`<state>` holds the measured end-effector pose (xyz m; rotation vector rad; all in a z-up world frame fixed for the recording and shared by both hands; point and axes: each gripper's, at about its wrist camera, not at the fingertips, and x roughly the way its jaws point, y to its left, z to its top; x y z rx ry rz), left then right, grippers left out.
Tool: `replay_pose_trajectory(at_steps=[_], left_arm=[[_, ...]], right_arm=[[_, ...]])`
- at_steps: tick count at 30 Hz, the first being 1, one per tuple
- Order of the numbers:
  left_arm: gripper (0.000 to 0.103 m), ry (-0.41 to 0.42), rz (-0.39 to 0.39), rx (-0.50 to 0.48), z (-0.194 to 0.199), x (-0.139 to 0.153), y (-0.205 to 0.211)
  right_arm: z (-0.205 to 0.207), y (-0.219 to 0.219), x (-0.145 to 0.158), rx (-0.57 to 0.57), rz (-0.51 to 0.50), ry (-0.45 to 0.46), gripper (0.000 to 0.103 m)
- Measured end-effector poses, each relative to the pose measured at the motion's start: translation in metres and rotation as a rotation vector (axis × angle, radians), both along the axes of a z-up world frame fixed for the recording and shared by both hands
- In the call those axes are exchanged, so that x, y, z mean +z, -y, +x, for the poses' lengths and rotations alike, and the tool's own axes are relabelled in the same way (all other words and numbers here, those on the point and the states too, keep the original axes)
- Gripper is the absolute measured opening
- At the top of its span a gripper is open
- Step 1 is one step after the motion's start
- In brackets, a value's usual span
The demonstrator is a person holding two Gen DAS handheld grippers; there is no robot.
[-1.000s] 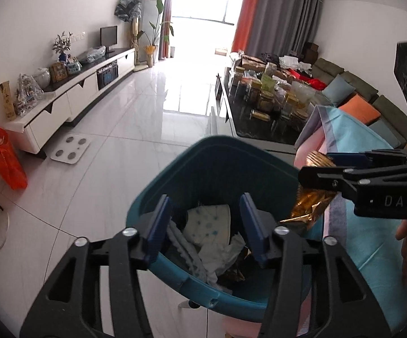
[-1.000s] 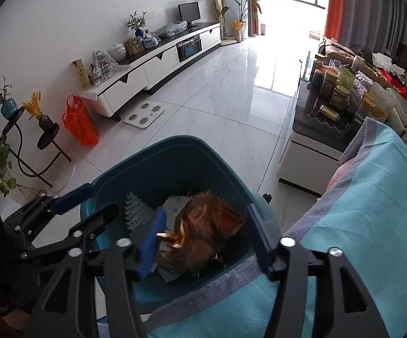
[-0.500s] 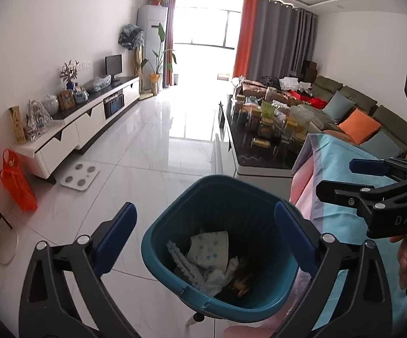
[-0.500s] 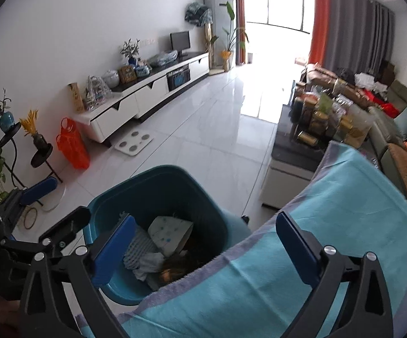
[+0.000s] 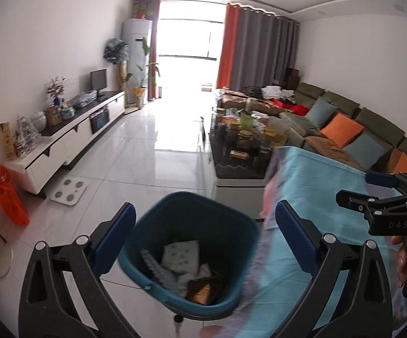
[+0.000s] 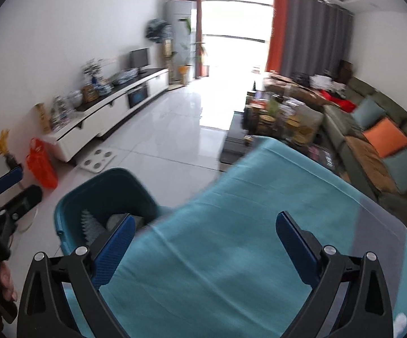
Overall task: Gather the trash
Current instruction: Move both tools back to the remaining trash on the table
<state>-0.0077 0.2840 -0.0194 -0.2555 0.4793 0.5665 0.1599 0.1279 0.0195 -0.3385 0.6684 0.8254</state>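
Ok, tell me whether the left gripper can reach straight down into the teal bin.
Probably yes: the left gripper is open and empty, above the teal bin, whose mouth is uncovered. The trash lies low inside.

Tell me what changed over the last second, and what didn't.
The right gripper let go of the gold wrapper, which now lies in the teal bin among the tissues; it opened wide and swung back over the turquoise cloth. The left gripper opened too and pulled up and away from the bin. The bin and its other trash stayed put.
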Motion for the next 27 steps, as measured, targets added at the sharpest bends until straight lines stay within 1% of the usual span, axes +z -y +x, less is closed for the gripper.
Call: replay_pose_trajectory(at_steps=[7,14,21,27], left_arm=[[0.098,0.007,0.027,-0.135,0.028,0.012,0.052],[0.098,0.009,0.044,-0.239,0.049,0.018,0.096],[0.098,0.006,0.061,-0.349,0.072,0.021,0.137],[0.098,-0.004,0.068,-0.454,0.093,0.018,0.180]], right_arm=[[0.015,0.069,0.003,-0.141,0.013,0.016,0.096],[0.023,0.132,0.001,-0.253,0.038,0.016,0.096],[0.020,0.188,-0.001,-0.344,0.062,0.027,0.096],[0.004,0.240,-0.001,-0.431,0.090,0.040,0.096]])
